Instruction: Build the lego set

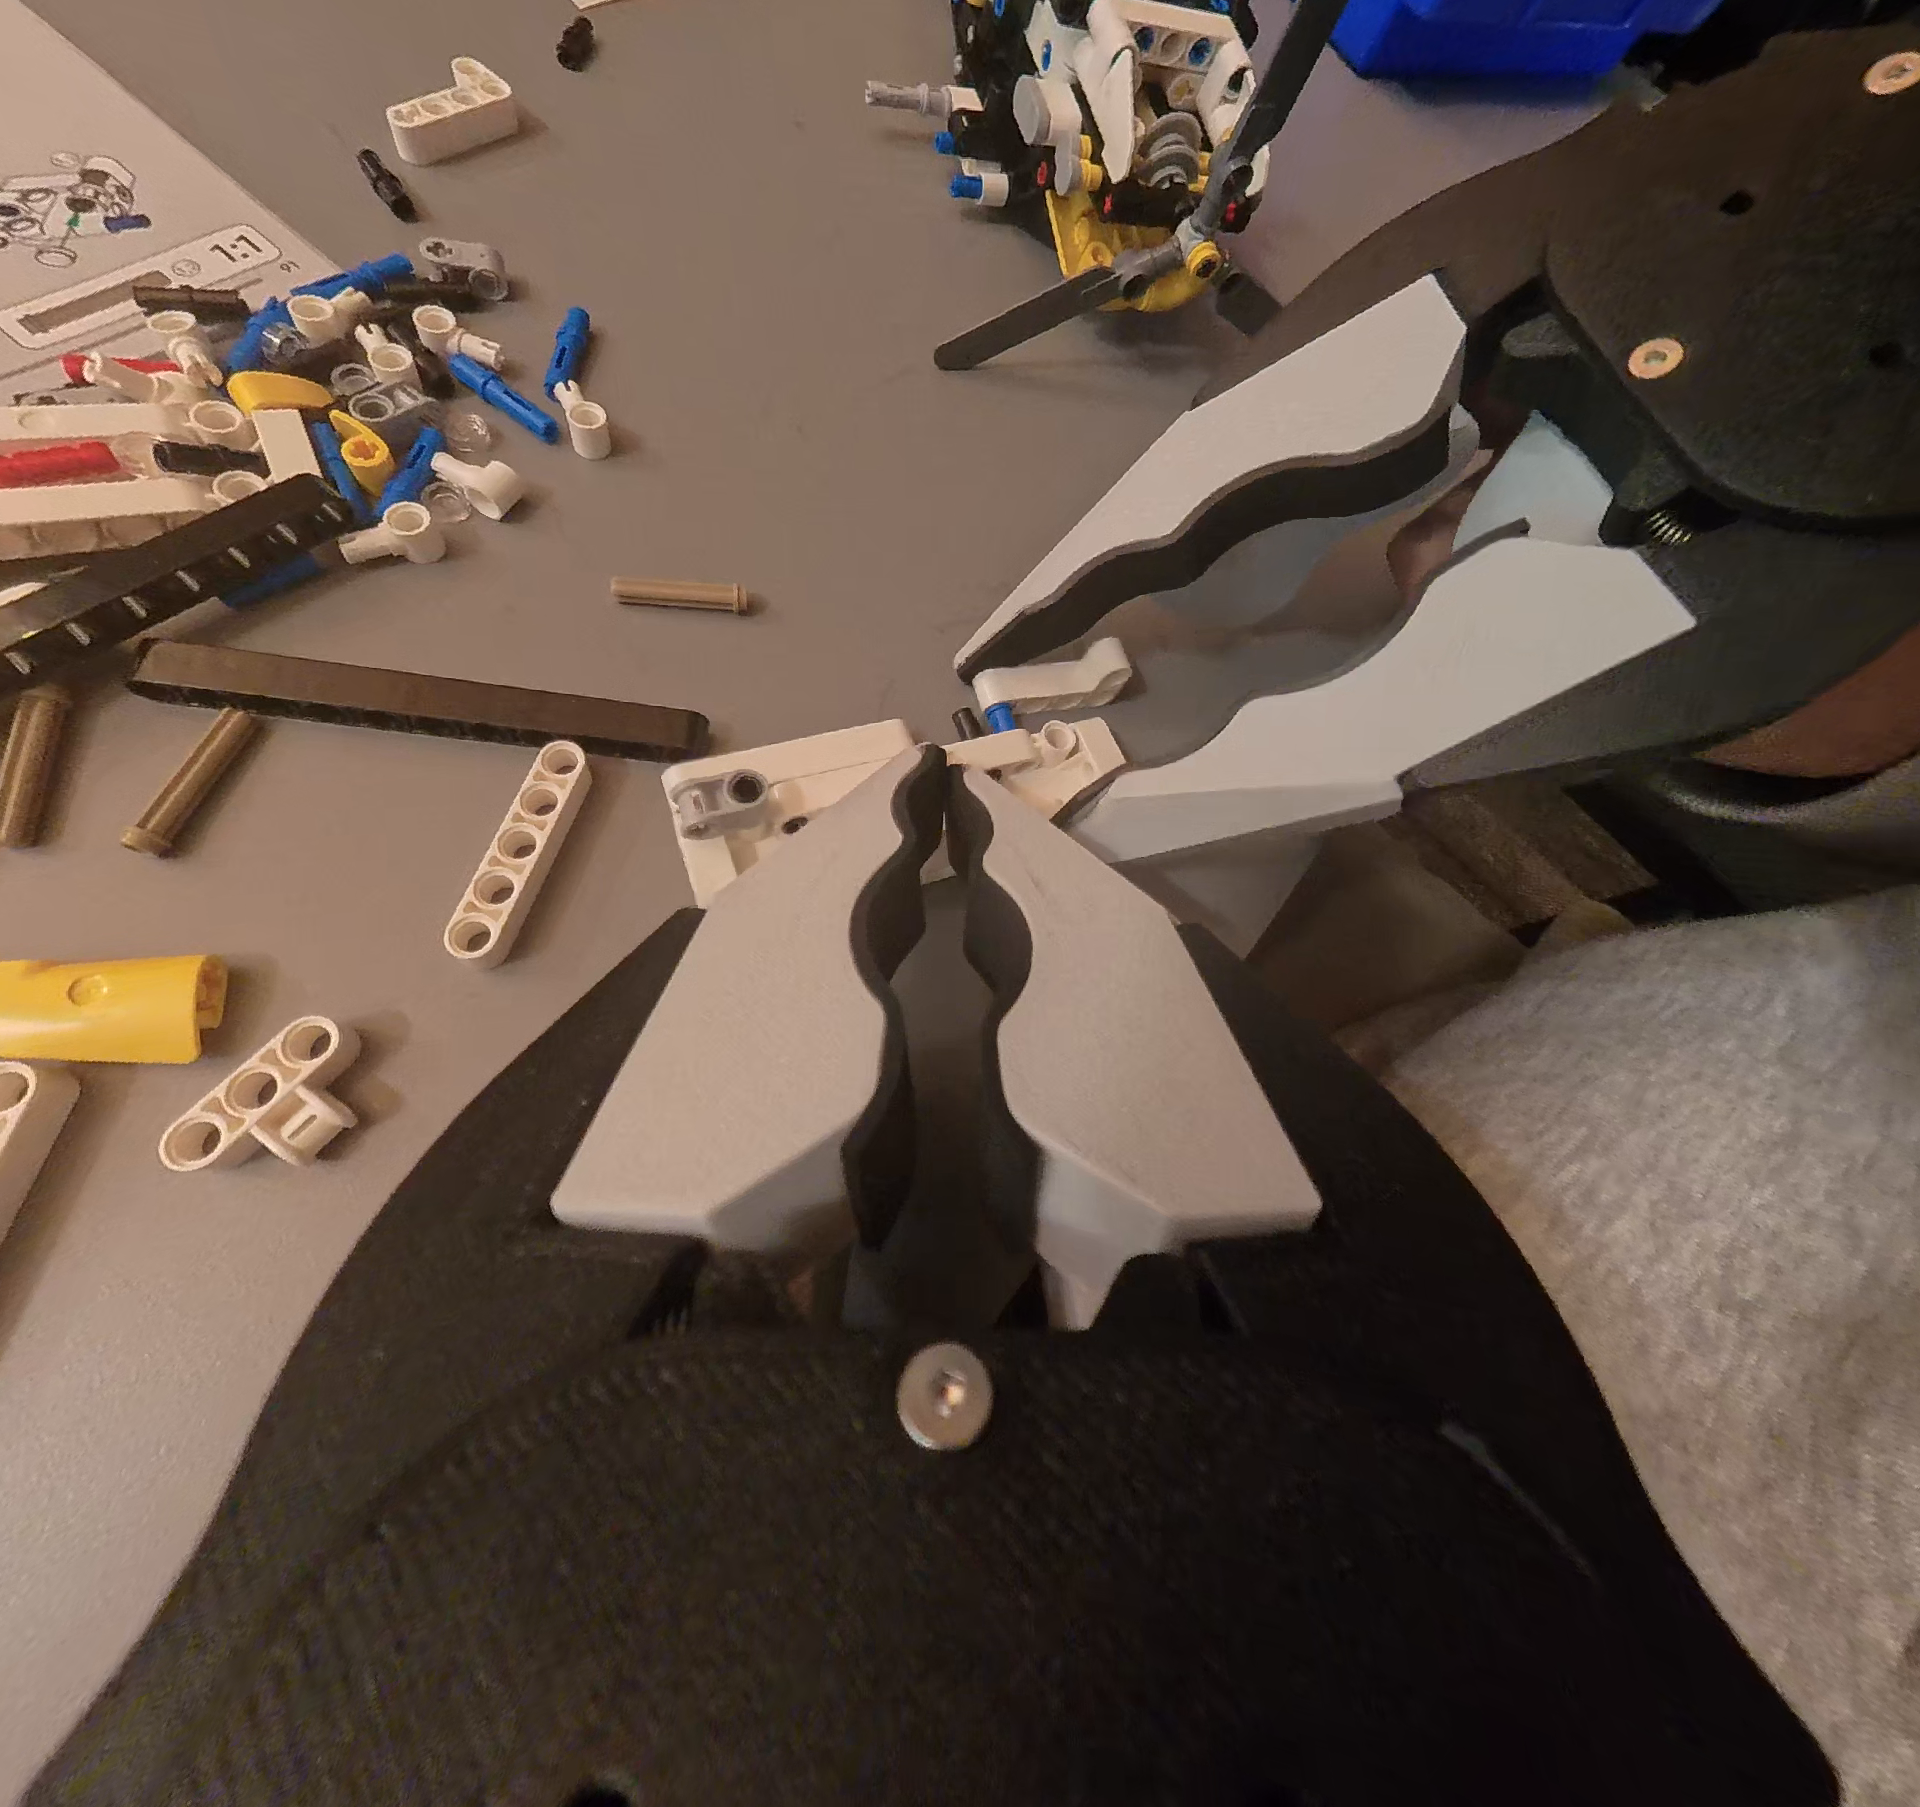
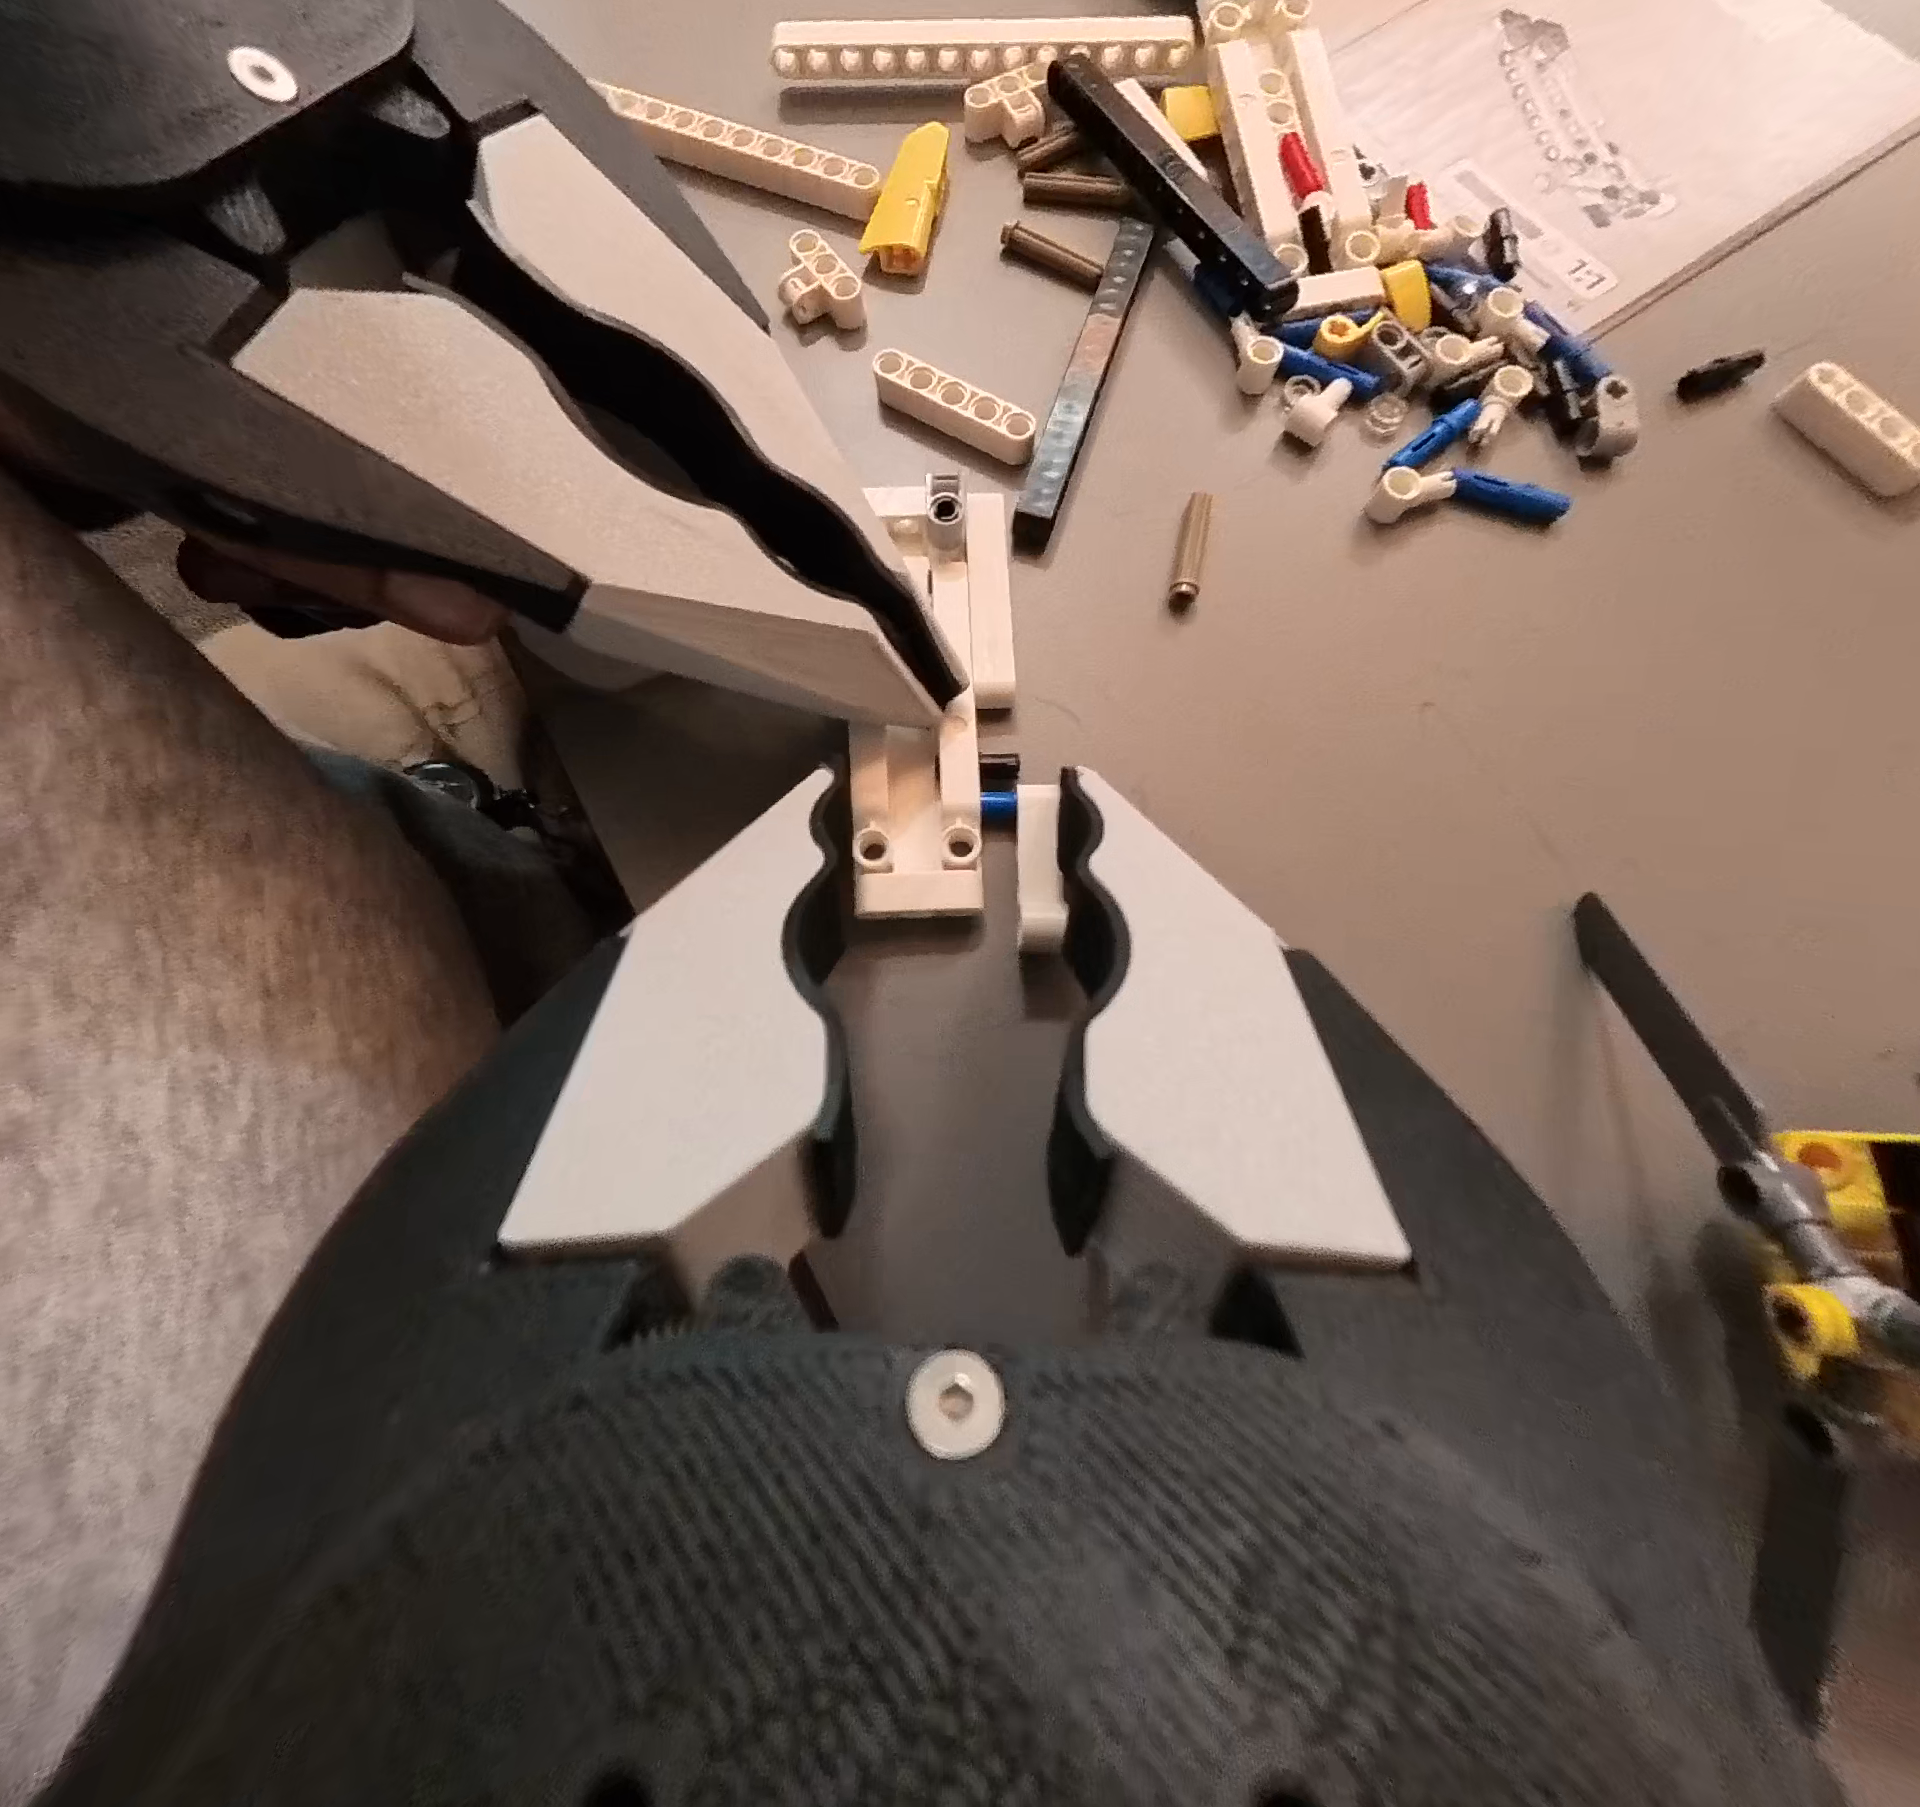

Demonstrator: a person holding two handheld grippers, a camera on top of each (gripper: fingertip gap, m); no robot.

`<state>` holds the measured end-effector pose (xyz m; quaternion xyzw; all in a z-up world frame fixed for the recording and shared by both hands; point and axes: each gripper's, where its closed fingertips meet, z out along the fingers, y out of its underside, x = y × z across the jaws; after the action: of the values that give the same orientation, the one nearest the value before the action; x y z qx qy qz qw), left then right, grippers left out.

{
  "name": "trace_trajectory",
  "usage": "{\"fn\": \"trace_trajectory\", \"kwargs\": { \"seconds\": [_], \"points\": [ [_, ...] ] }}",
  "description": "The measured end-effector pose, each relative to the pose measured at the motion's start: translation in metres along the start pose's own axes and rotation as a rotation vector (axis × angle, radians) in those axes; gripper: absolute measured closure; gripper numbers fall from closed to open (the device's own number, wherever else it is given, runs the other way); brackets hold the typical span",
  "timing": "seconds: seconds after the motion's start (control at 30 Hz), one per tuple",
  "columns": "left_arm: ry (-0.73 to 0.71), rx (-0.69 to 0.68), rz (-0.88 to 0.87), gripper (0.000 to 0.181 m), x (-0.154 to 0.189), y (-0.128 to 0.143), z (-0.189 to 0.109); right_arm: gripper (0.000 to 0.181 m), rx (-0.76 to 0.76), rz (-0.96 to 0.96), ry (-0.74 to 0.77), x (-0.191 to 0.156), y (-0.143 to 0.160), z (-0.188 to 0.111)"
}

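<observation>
Two grippers meet over a small white lego sub-assembly [image 1: 748, 801] on the grey table [image 1: 727, 386].

From the loose parts pile [image 1: 312, 407] at 9 o'clock in the left wrist view, move right: the left gripper [image 1: 943, 760] is clenched on the sub-assembly's thin white edge at centre. The right gripper [image 1: 1023, 734] at 3 o'clock is spread wide around the sub-assembly's far end and a white beam [image 2: 1042, 874]. The part-built model [image 1: 1122, 95] stands at 1 o'clock.
</observation>
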<state>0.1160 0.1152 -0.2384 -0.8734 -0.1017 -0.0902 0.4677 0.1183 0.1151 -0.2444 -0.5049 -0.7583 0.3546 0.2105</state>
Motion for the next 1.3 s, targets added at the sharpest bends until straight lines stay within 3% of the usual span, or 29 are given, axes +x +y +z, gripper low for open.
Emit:
{"fn": "trace_trajectory", "kwargs": {
  "seconds": [0.3,0.63,0.97,1.3],
  "points": [
    [0.012,-0.002,-0.001,0.181,0.001,0.0,0.0,0.13,-0.007,0.037,0.025,0.009,-0.002,-0.011],
    [0.012,0.0,0.0,0.181,0.001,0.0,0.0,0.132,-0.082,0.031,0.011,-0.002,0.008,-0.025],
    [0.02,0.0,-0.006,0.181,0.001,0.0,0.0,0.155,-0.041,0.087,-0.066,0.011,0.01,-0.031],
    [0.029,-0.003,-0.017,0.181,0.001,0.0,0.0,0.174,-0.083,-0.022,-0.081,0.015,0.015,-0.025]
  ]
}}
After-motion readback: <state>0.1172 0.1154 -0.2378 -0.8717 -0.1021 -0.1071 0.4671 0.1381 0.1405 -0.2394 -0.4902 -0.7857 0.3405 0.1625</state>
